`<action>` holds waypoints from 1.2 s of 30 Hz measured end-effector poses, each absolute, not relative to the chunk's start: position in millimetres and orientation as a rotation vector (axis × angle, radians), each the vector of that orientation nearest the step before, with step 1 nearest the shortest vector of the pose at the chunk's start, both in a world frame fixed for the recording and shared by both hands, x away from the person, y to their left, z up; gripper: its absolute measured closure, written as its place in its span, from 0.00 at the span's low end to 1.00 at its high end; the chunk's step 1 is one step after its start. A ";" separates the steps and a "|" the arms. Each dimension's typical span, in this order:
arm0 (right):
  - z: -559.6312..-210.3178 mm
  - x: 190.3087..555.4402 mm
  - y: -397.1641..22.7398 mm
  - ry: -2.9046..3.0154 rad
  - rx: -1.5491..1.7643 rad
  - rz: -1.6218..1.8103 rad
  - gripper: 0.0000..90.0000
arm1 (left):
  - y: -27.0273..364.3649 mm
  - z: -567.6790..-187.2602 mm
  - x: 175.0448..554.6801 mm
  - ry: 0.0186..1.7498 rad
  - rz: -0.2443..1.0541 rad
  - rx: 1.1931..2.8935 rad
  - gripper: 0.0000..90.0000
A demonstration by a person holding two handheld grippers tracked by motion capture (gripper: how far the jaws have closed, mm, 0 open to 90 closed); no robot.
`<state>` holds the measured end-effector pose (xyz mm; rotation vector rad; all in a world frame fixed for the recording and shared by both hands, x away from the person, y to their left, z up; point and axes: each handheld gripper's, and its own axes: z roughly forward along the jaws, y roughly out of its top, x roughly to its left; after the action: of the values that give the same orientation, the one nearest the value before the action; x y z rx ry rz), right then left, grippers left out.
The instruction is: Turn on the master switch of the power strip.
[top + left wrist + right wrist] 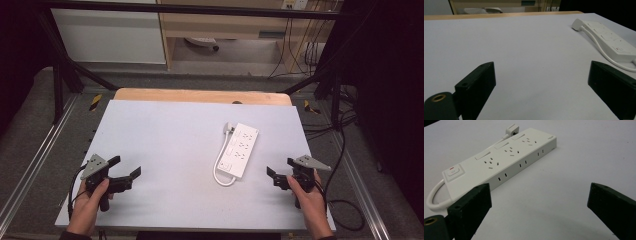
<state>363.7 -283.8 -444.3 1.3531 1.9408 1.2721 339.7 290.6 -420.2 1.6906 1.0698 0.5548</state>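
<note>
- Nearest the camera in the high view, two hands come in from the bottom edge, each holding a gripper above the table (165,125).
- The left gripper (126,166) sits at the lower left of the high view. Its jaws stand wide apart with nothing between them and touch nothing.
- In the left gripper view the left gripper (541,82) has its two black jaws rising at the lower left and lower right, with only bare table top in the gap.
- The right gripper (280,171) sits at the lower right of the high view. Its jaws are also spread wide and hold nothing.
- In the right gripper view the right gripper (539,202) shows one jaw at the lower left and one at the lower right, with bare table between them.
- The power strip (240,150) is white and lies flat on the table, right of centre in the high view, near the right gripper but apart from it.
- In the right gripper view the power strip (499,160) runs from the left edge to the upper middle, just beyond the lower-left jaw.
- Its white cord (220,170) loops out at the near end and runs along the strip's left side to a plug (228,128) at the far end.
- In the left gripper view the power strip (609,37) lies at the upper right, well apart from the jaws.
</note>
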 end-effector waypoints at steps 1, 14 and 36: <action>-444.0 364.0 -283.8 1.936 1.358 1.275 0.06 | 290.4 -420.4 340.2 1.070 0.553 1.690 0.09; -435.4 363.6 -277.8 1.919 1.352 1.269 0.03 | 290.4 -420.8 340.9 1.082 0.546 1.693 0.07; -407.7 366.8 -268.8 1.864 1.321 1.376 0.03 | 285.9 -422.7 342.8 1.094 0.514 1.715 0.07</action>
<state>366.8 -268.8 -407.7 1.3205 1.8639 1.3757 342.8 285.9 -422.7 1.7146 1.0938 0.5141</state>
